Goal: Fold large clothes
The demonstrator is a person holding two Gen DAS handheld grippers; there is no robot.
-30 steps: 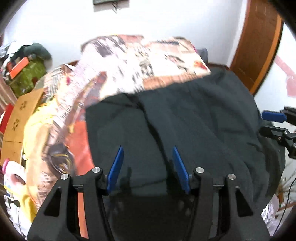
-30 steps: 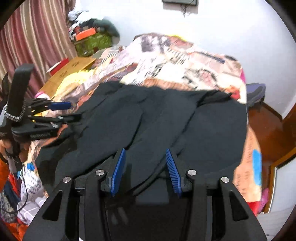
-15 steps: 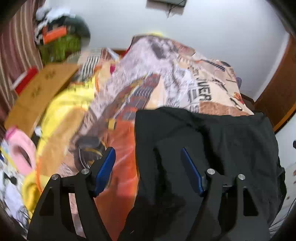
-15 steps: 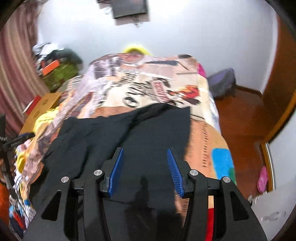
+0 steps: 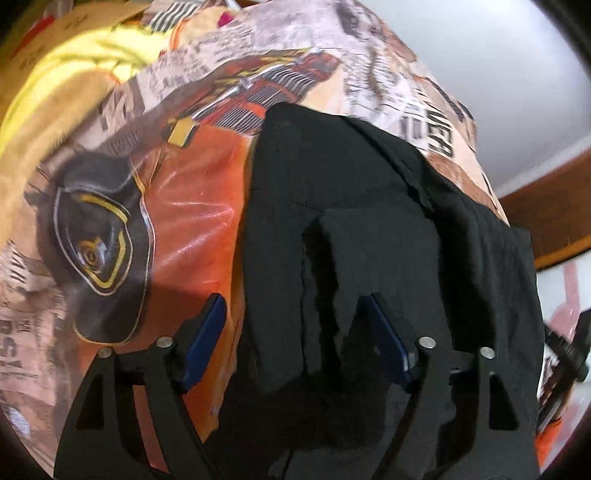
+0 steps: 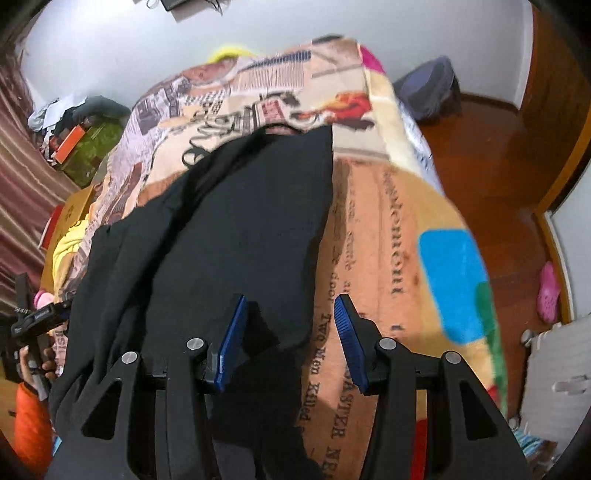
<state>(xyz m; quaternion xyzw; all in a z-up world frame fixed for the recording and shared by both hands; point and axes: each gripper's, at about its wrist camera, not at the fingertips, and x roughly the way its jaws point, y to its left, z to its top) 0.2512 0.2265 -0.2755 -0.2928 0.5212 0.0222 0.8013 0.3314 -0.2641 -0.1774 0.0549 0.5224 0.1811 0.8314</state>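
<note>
A large black garment (image 5: 362, 206) lies spread on a bed covered with a printed blanket (image 5: 192, 206). My left gripper (image 5: 295, 336) hovers over the garment's left edge. Its jaws are opening, and black cloth lies below and between them, not pinched by the blue pads (image 5: 205, 339). In the right wrist view the same garment (image 6: 236, 221) runs away from me, its right edge beside bare blanket (image 6: 376, 258). My right gripper (image 6: 290, 339) stands open above the near right corner of the cloth. The left gripper (image 6: 37, 317) shows at the far left there.
Yellow cloth (image 5: 74, 74) and a cardboard box (image 5: 85, 18) lie along the bed's left side. Wooden floor (image 6: 491, 155) on the right holds a dark bag (image 6: 428, 88) and a pink slipper (image 6: 548, 291). A striped curtain (image 6: 22, 177) and clutter (image 6: 88, 140) stand at the left.
Both grippers have moved apart and lower, the left to the garment's left edge, the right to its right edge. The left jaws have widened. Both wrists have rolled.
</note>
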